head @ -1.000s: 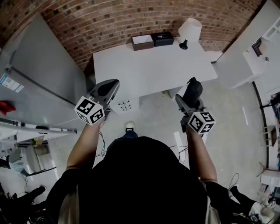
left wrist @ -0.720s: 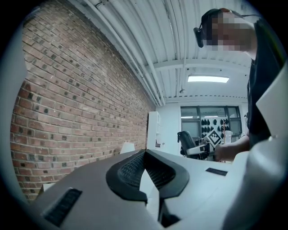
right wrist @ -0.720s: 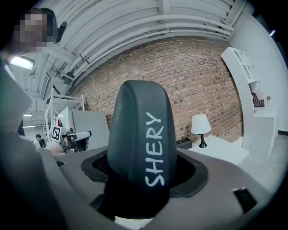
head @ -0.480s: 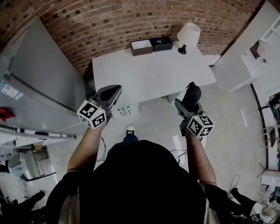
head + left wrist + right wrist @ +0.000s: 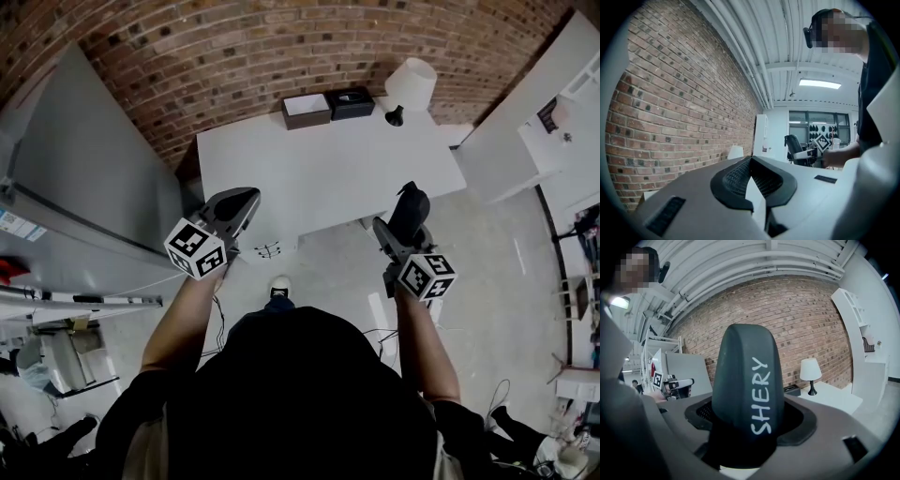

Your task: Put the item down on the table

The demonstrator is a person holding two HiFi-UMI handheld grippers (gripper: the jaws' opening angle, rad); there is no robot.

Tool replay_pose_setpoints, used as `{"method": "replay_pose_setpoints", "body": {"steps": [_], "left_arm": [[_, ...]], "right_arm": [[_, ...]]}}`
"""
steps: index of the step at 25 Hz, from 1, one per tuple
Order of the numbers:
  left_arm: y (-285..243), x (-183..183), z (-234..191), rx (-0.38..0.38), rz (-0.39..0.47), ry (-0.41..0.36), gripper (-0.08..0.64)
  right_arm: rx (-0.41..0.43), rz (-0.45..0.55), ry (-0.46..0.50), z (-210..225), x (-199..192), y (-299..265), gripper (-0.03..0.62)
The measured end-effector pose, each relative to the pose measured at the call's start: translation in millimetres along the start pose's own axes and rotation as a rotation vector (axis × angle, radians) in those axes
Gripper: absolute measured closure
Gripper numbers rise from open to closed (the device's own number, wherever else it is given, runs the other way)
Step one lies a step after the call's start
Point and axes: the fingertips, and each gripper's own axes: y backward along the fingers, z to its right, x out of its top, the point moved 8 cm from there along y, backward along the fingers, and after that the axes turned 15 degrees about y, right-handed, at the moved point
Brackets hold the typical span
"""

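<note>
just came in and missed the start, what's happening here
A person stands at a white table holding a gripper in each hand. The right gripper is clamped on a dark item lettered SHERY, held in the air near the table's front edge, not yet set down. The left gripper is shut and empty.

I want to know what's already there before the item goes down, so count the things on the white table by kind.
Boxes: 2, the brown box and the black box
Lamps: 1, the white lamp
Total: 3
</note>
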Motion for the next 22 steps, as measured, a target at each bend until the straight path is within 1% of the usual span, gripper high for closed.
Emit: {"method": "replay_pose_setpoints", "body": {"steps": [7,15,22], "left_arm": [[-16.6,5.9,-27.6,-0.026,-0.023,0.015,0.541],[-33.4,7.8,-55.7,-0.058,-0.066,0.046,0.541],[-45.4,11.0,-76.4,-0.063,-0.084,0.051,0.541]], "right_arm": [[-0.018,-0.013,-0.009,1.4,4.7,-23.4,0.235],[-0.024,-0.008,-0.049,3.8,7.7,-48.4,0.235],[-0.041,-0.02,-0.049,13.7,8.1,-68.0,0.235]]}}
